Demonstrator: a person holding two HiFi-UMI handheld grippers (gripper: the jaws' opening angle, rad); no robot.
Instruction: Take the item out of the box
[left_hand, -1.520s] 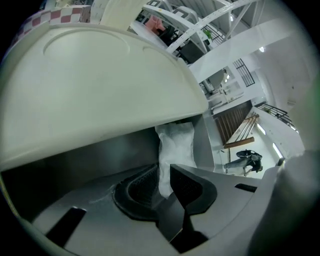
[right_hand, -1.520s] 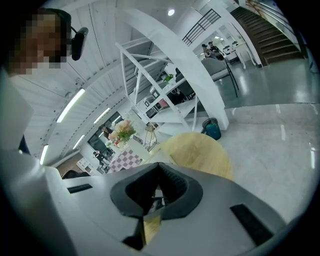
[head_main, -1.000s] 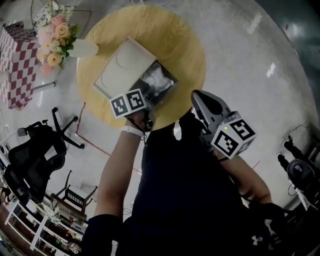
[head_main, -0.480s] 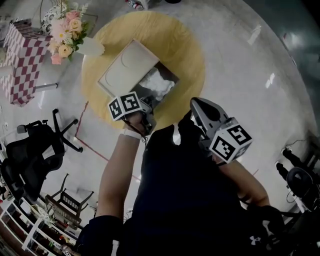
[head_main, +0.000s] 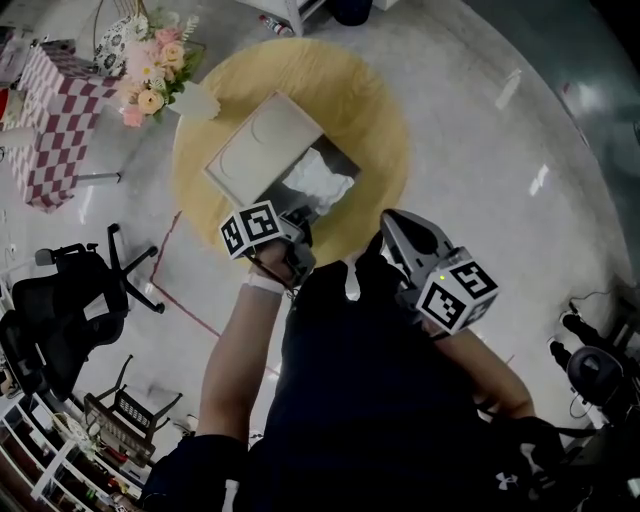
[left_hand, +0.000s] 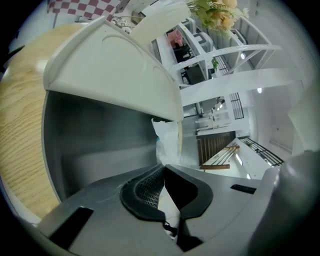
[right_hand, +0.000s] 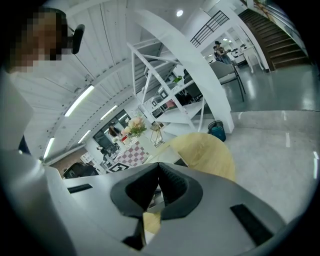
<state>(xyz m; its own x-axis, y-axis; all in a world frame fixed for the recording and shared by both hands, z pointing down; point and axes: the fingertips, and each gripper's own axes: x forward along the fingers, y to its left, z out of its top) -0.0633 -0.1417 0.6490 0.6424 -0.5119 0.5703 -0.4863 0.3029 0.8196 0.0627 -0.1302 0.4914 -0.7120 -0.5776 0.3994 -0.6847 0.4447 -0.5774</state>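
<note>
A box with its cream lid (head_main: 262, 150) swung open lies on the round wooden table (head_main: 370, 110). In its dark inside is a white crumpled packet (head_main: 318, 180). My left gripper (head_main: 302, 215) is at the box's near edge. In the left gripper view its jaws (left_hand: 162, 169) are shut, and the white packet (left_hand: 167, 137) runs down to their tips between the lid (left_hand: 115, 75) and the grey box wall (left_hand: 95, 135). My right gripper (head_main: 395, 222) hangs by the person's body off the table, shut with nothing in it (right_hand: 159, 167).
A vase of flowers (head_main: 150, 85) stands at the table's far left edge. A checkered side table (head_main: 55, 120) and a black office chair (head_main: 60, 300) stand on the floor to the left. The table top (right_hand: 205, 155) lies ahead of the right gripper.
The white packet shows brighter and fuller above the dark box than a second ago. The left gripper stays at the box's near edge. The right gripper has barely moved.
</note>
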